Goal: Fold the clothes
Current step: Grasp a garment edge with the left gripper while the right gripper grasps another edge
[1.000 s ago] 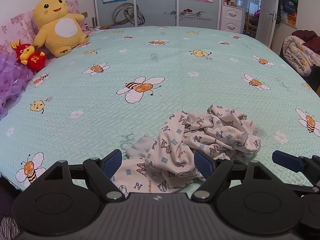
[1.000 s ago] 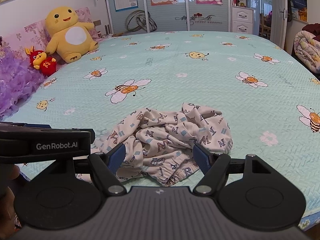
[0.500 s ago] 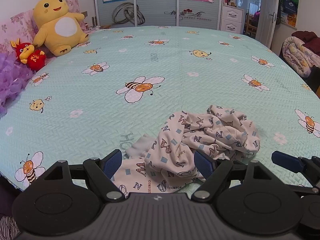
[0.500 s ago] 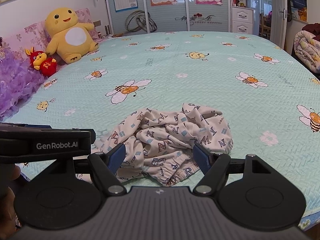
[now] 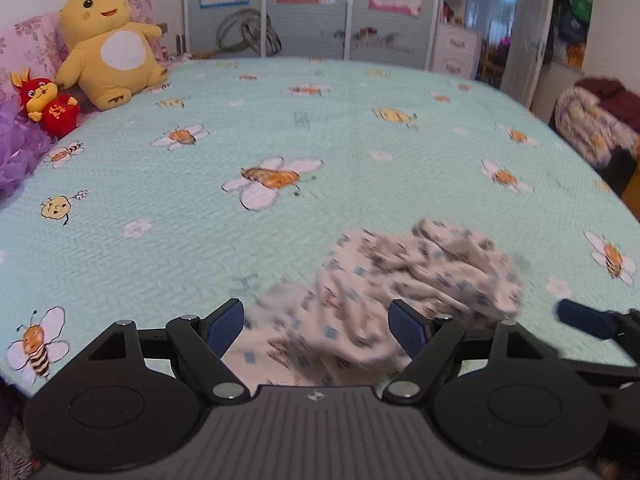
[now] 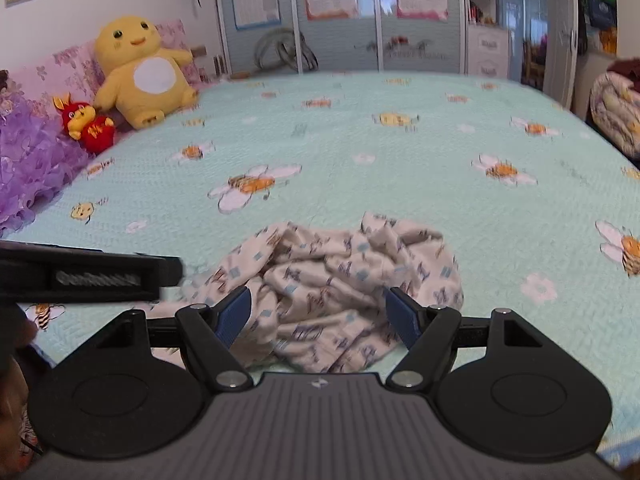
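A crumpled cream garment with a letter print (image 5: 384,292) (image 6: 332,288) lies in a heap near the front edge of the mint bee-print bed (image 5: 280,128) (image 6: 400,140). My left gripper (image 5: 318,326) hovers open just in front of the heap, its blue fingers straddling the near part of the cloth. My right gripper (image 6: 322,314) is open too, close above the garment's near side. Nothing is held by either. The right gripper's blue fingertip (image 5: 580,318) shows at the right of the left wrist view; the left gripper's body (image 6: 92,276) shows at the left of the right wrist view.
A large yellow plush toy (image 5: 110,46) (image 6: 146,72) and a small red plush (image 5: 50,104) (image 6: 88,124) sit at the bed's far left by purple ruffled fabric (image 6: 28,168). A bundled quilt (image 5: 592,124) lies off the right side. Wardrobe doors (image 6: 340,16) stand behind.
Both views have tilted and shifted slightly and are now motion-blurred; both grippers have moved a little toward the garment. The garment lies as before, and both grippers remain open.
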Tool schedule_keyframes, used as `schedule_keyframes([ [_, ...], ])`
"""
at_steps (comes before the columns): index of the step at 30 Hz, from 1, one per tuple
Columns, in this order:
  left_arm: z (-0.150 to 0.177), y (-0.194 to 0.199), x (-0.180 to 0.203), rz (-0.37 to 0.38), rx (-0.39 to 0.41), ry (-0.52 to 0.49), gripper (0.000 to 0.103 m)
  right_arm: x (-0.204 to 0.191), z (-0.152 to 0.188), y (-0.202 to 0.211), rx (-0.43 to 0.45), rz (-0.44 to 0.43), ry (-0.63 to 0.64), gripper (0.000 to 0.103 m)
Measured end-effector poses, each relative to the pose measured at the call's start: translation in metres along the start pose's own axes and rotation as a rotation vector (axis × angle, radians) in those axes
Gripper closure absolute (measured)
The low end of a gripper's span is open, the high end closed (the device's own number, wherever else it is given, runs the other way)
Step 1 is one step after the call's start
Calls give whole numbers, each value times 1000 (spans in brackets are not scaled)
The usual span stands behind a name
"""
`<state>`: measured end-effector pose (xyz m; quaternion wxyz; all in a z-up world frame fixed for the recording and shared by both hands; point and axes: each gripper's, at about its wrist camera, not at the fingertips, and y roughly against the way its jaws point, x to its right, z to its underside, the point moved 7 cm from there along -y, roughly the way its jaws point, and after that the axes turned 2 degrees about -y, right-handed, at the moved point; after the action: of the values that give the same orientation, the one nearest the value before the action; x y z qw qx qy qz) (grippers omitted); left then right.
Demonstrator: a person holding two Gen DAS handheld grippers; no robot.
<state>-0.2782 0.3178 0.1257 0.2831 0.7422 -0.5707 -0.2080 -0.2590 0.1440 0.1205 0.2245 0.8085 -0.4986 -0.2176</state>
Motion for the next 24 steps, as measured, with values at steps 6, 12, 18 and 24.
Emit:
schedule_keyframes([
  [6,36,-39,-34,34,51,-38,21,13,31,-32,82,52,310,29],
  [12,64,-58,8,107,55,-283,21,-4,71,-70,54,64,603,29],
  [18,67,-92,33,113,-1,-319,20,-7,84,-86,26,49,634,29],
  [24,58,-122,25,137,-60,-157,21,-4,82,-98,-1,-10,573,30],
])
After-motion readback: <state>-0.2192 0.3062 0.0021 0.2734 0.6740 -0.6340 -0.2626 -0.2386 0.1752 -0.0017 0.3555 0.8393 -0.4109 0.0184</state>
